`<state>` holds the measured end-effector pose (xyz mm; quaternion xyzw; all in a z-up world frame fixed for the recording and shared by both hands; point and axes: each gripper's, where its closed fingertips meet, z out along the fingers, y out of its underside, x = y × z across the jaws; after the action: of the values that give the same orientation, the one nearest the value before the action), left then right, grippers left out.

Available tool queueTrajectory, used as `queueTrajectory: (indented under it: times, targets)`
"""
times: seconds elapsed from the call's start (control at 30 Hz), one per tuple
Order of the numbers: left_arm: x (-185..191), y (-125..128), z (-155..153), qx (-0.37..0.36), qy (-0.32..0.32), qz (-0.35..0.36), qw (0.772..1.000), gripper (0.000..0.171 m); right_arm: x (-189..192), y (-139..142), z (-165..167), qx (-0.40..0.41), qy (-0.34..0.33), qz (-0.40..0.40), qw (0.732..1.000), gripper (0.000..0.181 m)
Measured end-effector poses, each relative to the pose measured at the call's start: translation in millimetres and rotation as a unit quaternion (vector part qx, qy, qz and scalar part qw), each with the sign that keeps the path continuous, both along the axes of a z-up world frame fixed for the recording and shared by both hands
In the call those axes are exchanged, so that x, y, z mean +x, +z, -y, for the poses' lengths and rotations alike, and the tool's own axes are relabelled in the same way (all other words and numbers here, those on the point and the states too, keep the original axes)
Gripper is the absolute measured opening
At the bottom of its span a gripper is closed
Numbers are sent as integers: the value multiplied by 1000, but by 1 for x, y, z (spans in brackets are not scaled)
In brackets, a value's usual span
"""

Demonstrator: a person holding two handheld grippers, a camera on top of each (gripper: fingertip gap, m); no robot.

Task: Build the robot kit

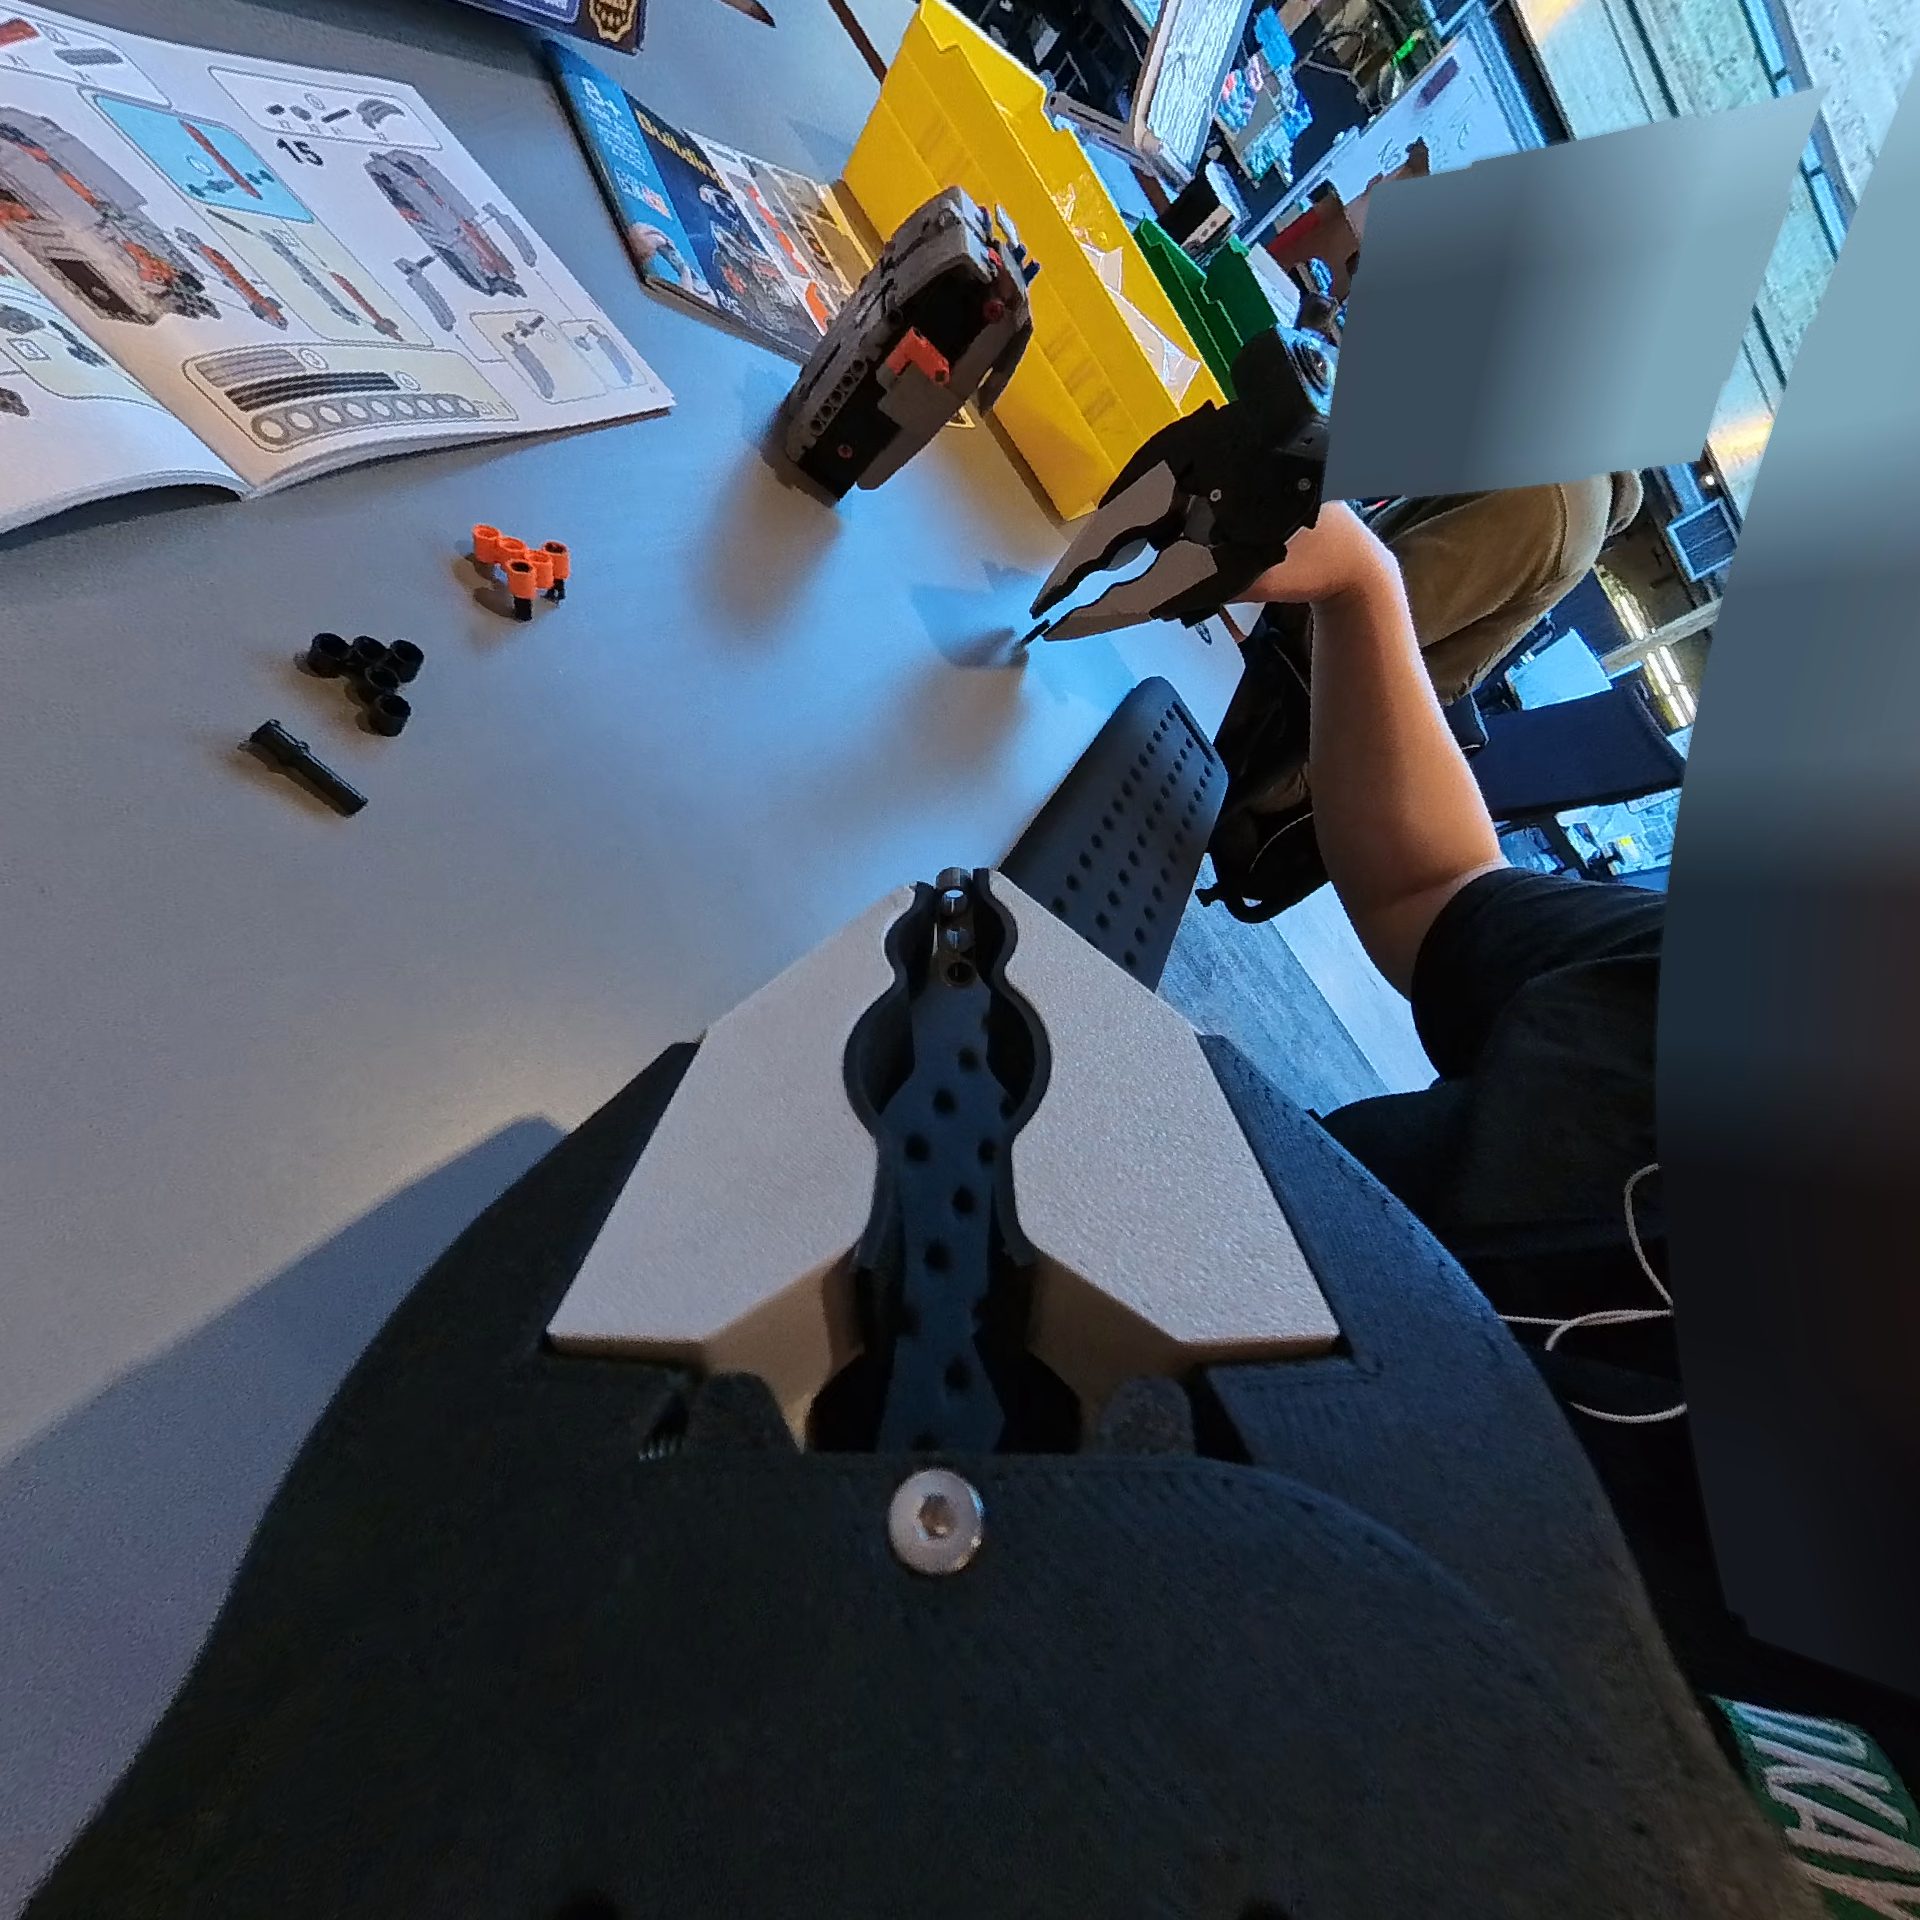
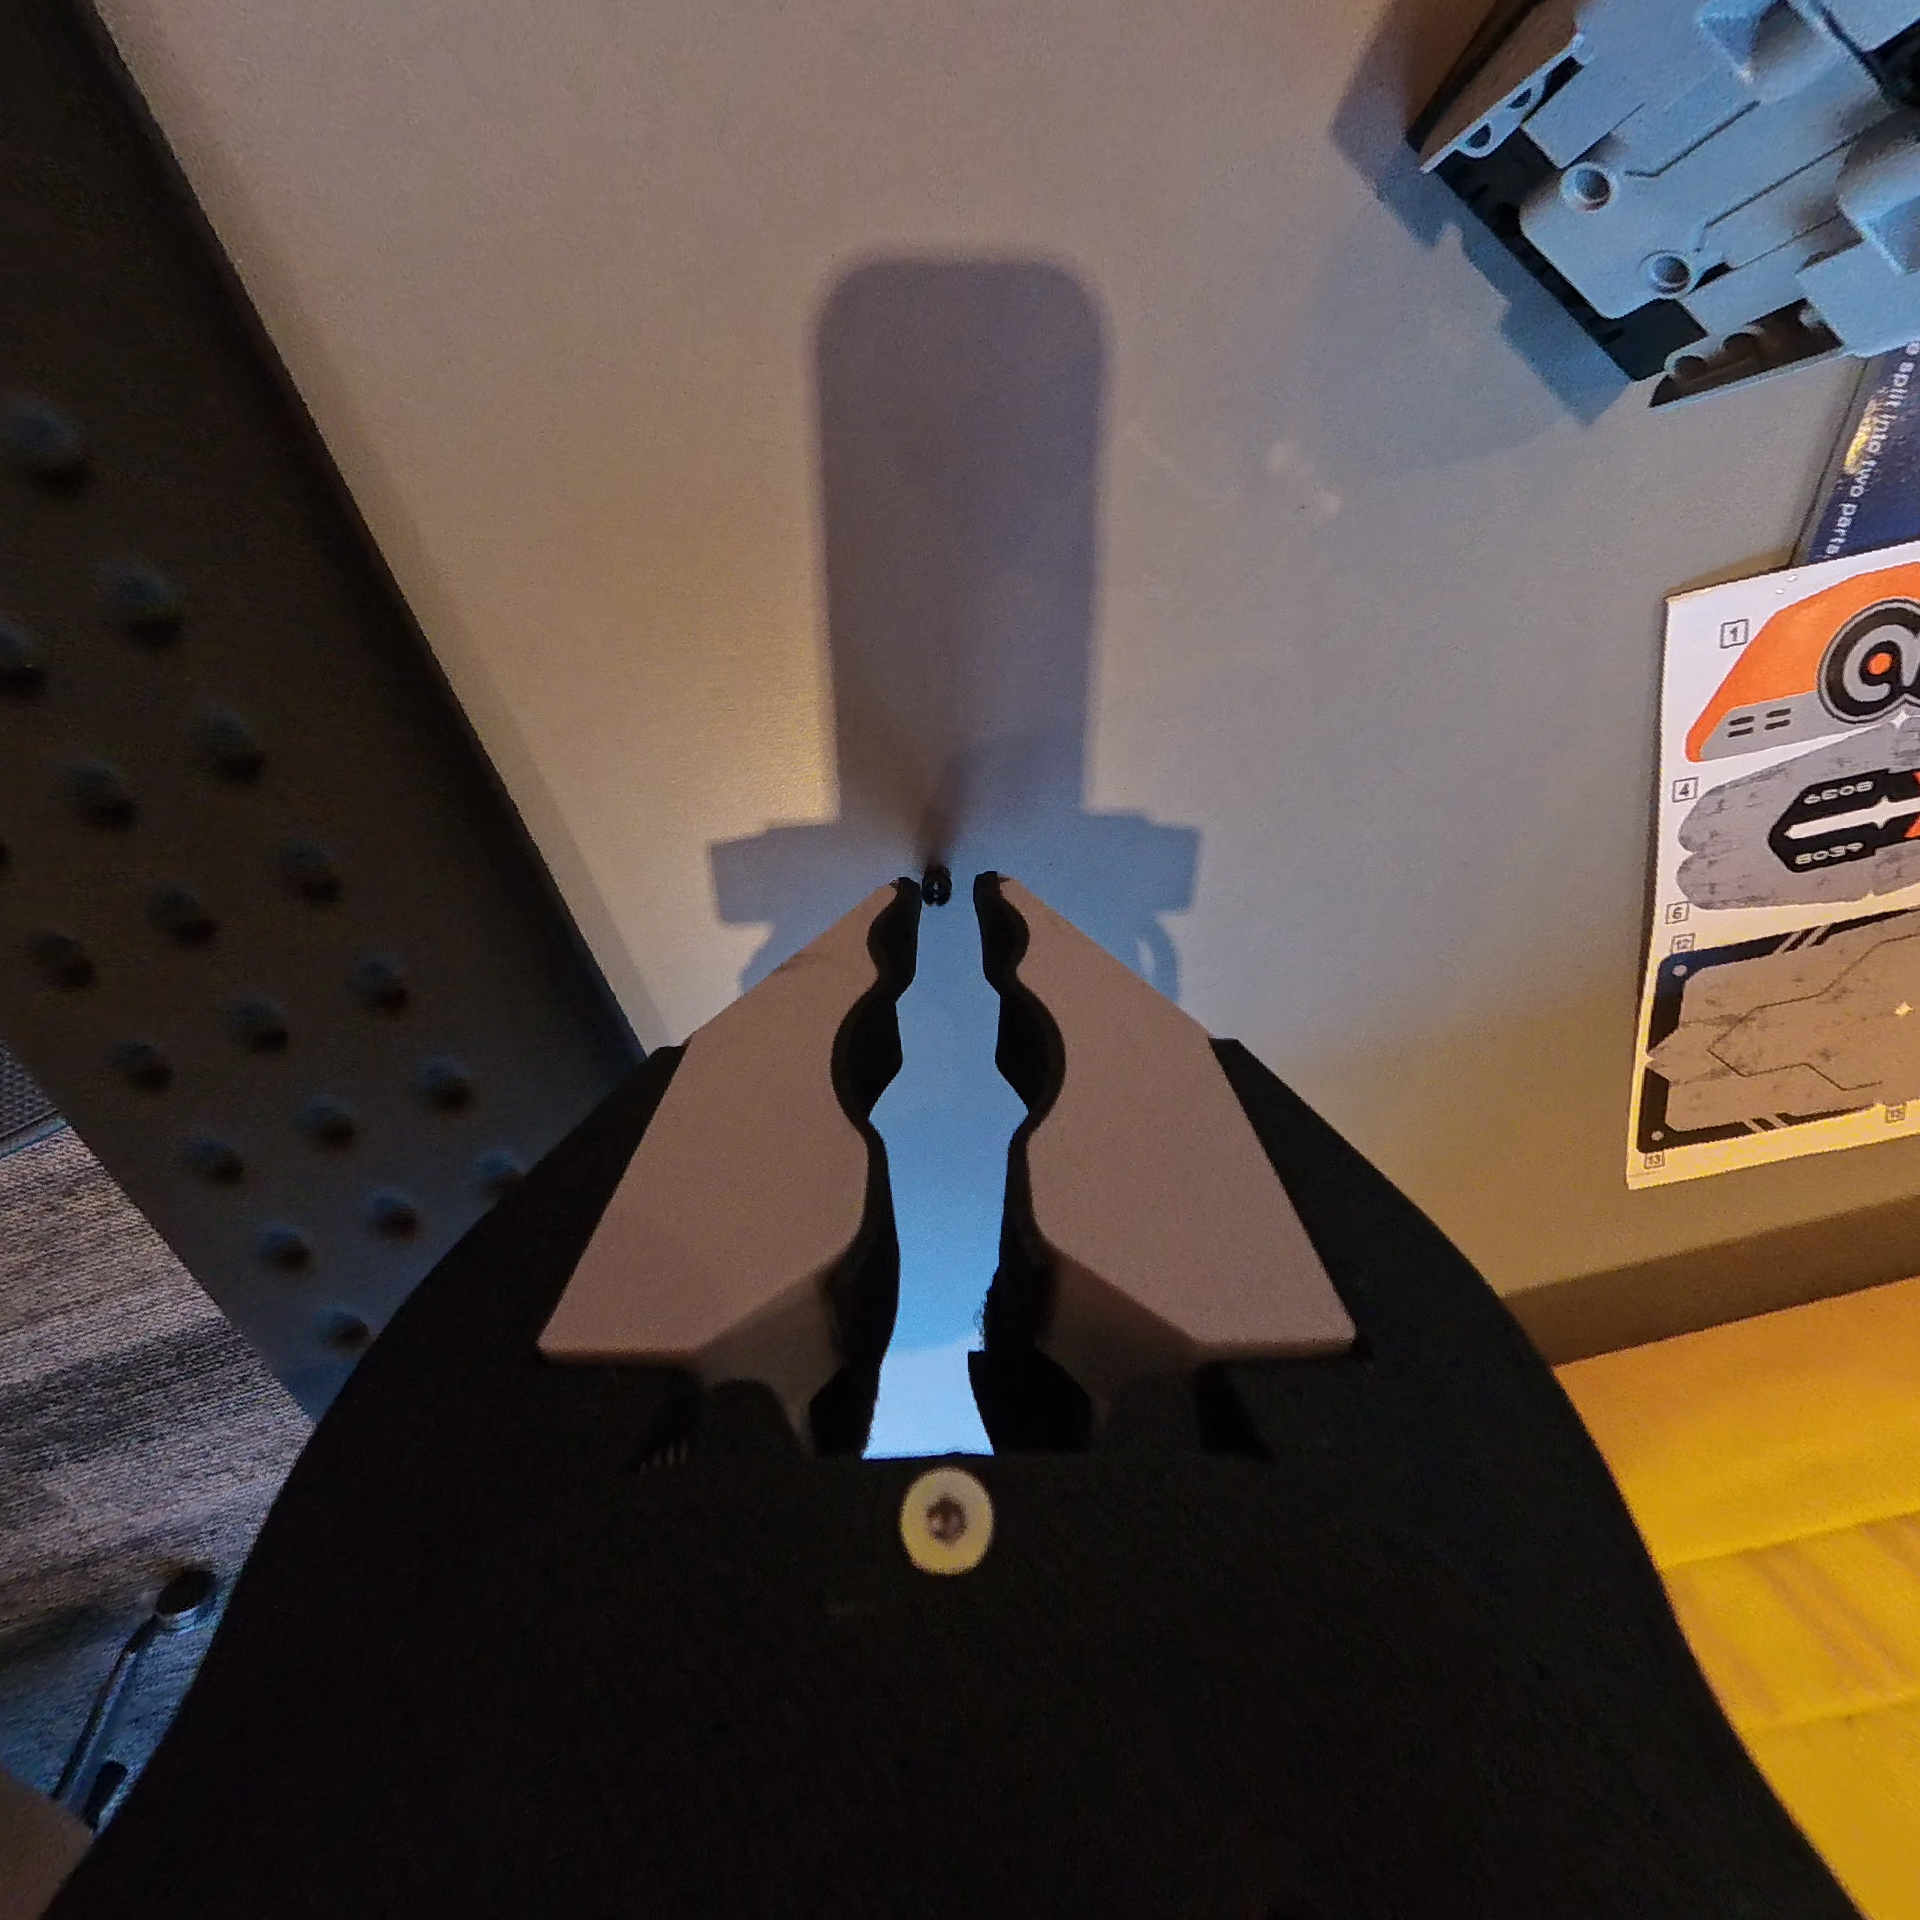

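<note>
Up close, left claw (image 1: 954, 891) clamped on a small grey metal pin (image 1: 952, 914) at the fingertips, raised above the grey tabletop (image 1: 623, 831). Farther off, right claw (image 2: 948, 885) held slightly apart, tips down near the tabletop with a tiny black pin (image 2: 936, 886) between them, touching only the left tip. Loose nearby: orange connector piece (image 1: 522, 561), black connector cluster (image 1: 370, 675), black axle pin (image 1: 304, 769). Beyond, grey-black brick model (image 1: 909, 343), open instruction booklet (image 1: 260, 260), yellow bin (image 1: 1029, 239), sticker sheet (image 2: 1787, 862).
</note>
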<state>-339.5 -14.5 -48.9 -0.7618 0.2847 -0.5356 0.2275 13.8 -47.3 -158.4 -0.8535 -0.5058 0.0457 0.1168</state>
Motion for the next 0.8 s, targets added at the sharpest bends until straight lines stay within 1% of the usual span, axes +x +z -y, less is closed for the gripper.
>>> queueTrajectory:
  times: [0.1, 0.17, 0.4, 0.47, 0.53, 0.6, 0.63, 0.7, 0.8]
  targets:
    - [0, -1, 0, -2, 1, 0, 1000, 3, -1, 0, 0, 1, 1, -1, 1000, 10]
    - [0, -1, 0, -2, 1, 0, 1000, 3, -1, -1, 1, -2, 1, -1, 1000, 5]
    - [0, -1, 0, -1, 0, -1, 1000, 3, -2, 2, 0, 5, -1, -9, 1000, 4]
    - [0, -1, 0, -1, 1, 0, 1000, 3, -14, 15, -3, 29, 7, -40, 999, 3]
    - [2, -1, -1, -1, 1, 4, 1000, 3, -30, 37, -8, 77, 19, -87, 993, 3]
    - [7, -1, 1, -4, -8, 21, 1000, 3, -52, 61, -14, 131, 29, -154, 979, 3]
    - [11, 0, 5, -11, -22, 34, 999, 3, -66, 74, -15, 153, 34, -198, 968, 3]
    - [21, 6, 15, -28, -56, 80, 995, 3, -103, 98, -12, 186, 50, -290, 937, 3]
    - [32, 11, 28, -68, -101, 133, 984, 3, -168, 125, -2, 228, 90, -395, 885, 3]
